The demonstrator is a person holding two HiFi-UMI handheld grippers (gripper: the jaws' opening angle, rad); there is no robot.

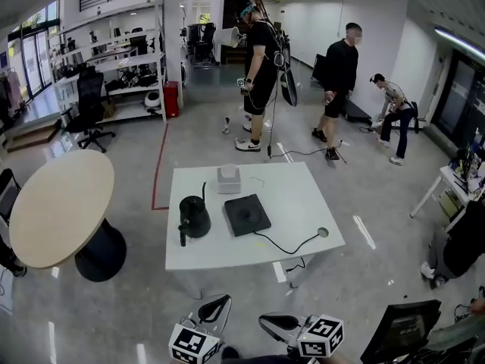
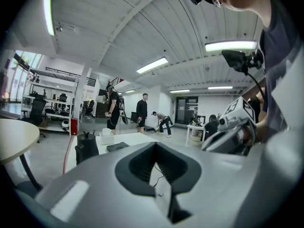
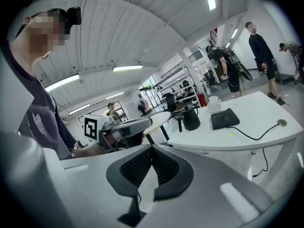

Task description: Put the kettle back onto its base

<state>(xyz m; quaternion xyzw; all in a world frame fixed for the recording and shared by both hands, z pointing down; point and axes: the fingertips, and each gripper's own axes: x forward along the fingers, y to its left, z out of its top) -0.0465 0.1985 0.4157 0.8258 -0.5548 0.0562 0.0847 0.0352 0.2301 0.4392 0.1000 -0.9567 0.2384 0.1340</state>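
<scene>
A black gooseneck kettle (image 1: 195, 217) stands on the white table (image 1: 295, 203), left of its flat black base (image 1: 246, 214). Both grippers hang near the view's bottom edge, well short of the table. My left gripper (image 1: 214, 307) and right gripper (image 1: 279, 324) are both shut and hold nothing. In the left gripper view the closed jaws (image 2: 156, 144) point toward the distant kettle (image 2: 87, 147) and base (image 2: 117, 147). The right gripper view has its closed jaws (image 3: 152, 147) in front, the kettle (image 3: 191, 119) and base (image 3: 225, 118) beyond.
A white box (image 1: 229, 179) sits at the table's far edge. A black cable (image 1: 288, 247) runs from the base to a hole (image 1: 323, 232). A round beige table (image 1: 61, 203) stands to the left, a monitor (image 1: 402, 328) at lower right. Three people stand beyond.
</scene>
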